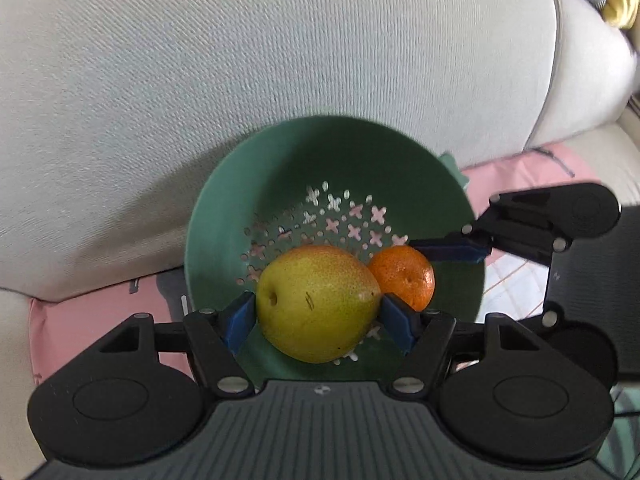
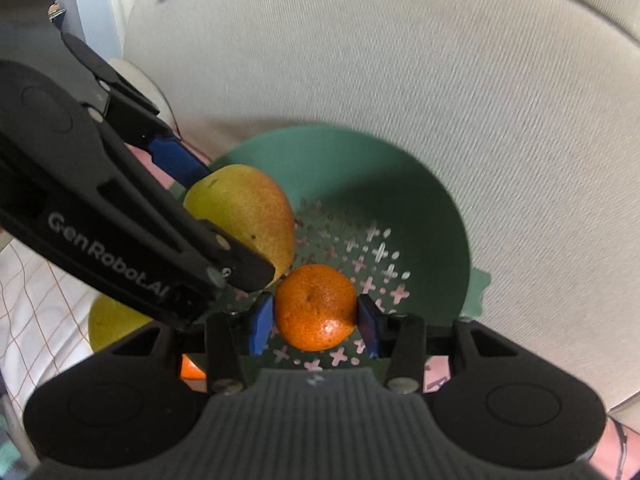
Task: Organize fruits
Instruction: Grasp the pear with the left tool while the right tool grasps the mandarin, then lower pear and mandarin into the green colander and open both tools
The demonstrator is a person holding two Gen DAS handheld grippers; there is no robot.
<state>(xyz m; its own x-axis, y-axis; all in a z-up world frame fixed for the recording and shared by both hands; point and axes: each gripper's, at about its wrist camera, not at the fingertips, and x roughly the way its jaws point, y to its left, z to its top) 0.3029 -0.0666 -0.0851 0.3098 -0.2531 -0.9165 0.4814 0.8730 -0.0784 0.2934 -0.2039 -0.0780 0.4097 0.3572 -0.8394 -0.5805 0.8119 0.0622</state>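
Left hand-held gripper [image 1: 318,314]: you hold it spread wide around the pear [image 1: 316,302], with a blue pad pressing on each side, at 9 and 3 o'clock of the fruit. You are pinching the pear.

Right hand-held gripper [image 2: 316,322]: your two blue pads sit tight against the mandarin [image 2: 316,306] at its 9 and 3 o'clock. You are pinching the mandarin.

Pear: yellow-green with a reddish blush, held over the inside of the green colander [image 1: 280,168]. In the left wrist view it lies toward 6 o'clock of the bowl. Whether it touches the floor of the colander, you cannot tell.

Mandarin: orange, just beside the pear at the pear's 3 o'clock in the left wrist view, close enough that the two seem to touch. It also hangs over the perforated floor of the colander.

Colander: round, green, with cross-shaped and oval holes in its floor. It rests on a pink cloth [image 1: 104,308] against the grey cushion [image 1: 280,40], which fills the view from 9 through 12 to 3 o'clock.

Other fruit: in the right wrist view, a second yellow-green fruit [image 2: 110,322] shows at 8 o'clock, outside the colander, partly hidden by your left hand-held gripper; a slice of another orange fruit [image 2: 191,369] peeks out just below it.

Checked cloth [image 2: 36,300]: white with orange lines, at 9 o'clock in the right wrist view.
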